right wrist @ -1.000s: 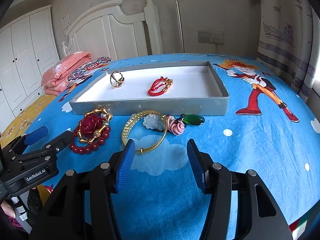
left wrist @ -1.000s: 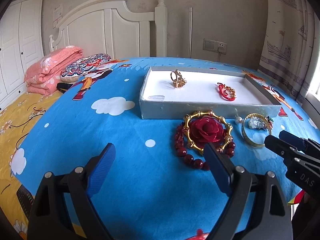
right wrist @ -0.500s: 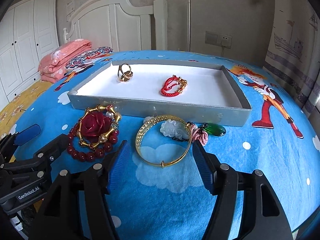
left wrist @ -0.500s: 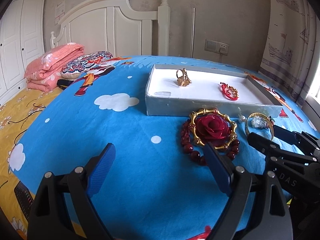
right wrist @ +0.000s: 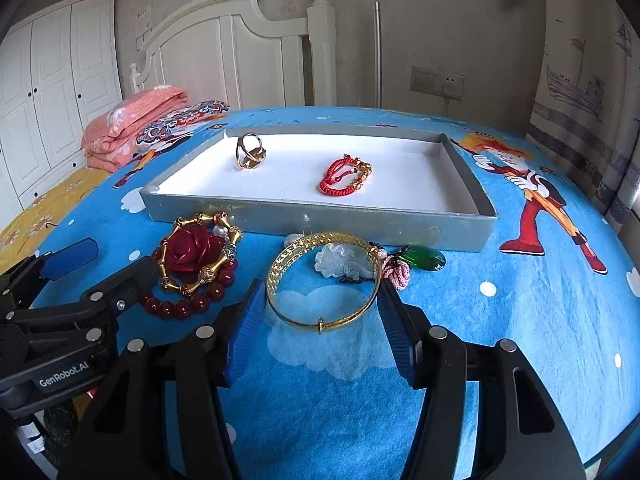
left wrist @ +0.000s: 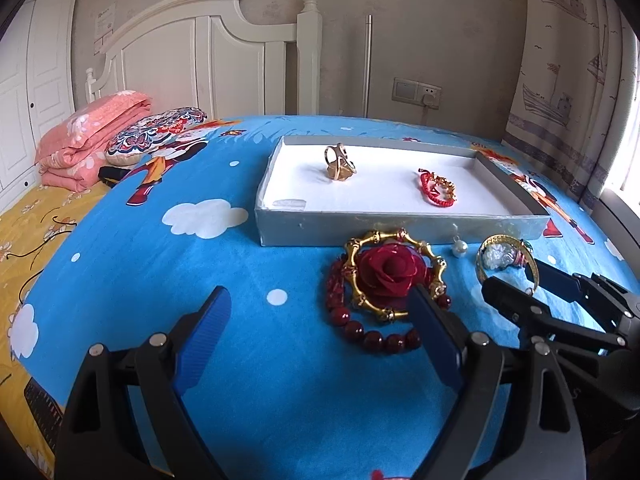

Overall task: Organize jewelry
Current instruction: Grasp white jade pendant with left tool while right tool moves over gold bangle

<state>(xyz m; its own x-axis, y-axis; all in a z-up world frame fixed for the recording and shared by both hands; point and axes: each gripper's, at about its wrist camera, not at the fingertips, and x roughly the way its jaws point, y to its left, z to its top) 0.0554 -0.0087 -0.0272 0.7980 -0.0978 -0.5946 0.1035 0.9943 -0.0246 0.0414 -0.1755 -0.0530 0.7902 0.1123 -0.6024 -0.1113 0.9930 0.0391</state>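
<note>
Grey-walled tray [right wrist: 360, 220] on the bed already holds a gold ring [right wrist: 250, 152] and red cord bracelet [right wrist: 346, 174]. Left outside: your gold bangle [right wrist: 324, 284], jade and green pendants, rose brooch [left wrist: 390, 270], red beads. Your right tongs [right wrist: 322, 326] are closing around the bangle, not yet pressing; your left tongs [left wrist: 320, 334] gape wide, empty.

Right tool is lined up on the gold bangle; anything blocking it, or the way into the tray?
Nothing blocks the right tool: its closing jaws flank the gold bangle. A white carved pendant overlaps the bangle's far side. Beyond stands only the tray wall.
</note>
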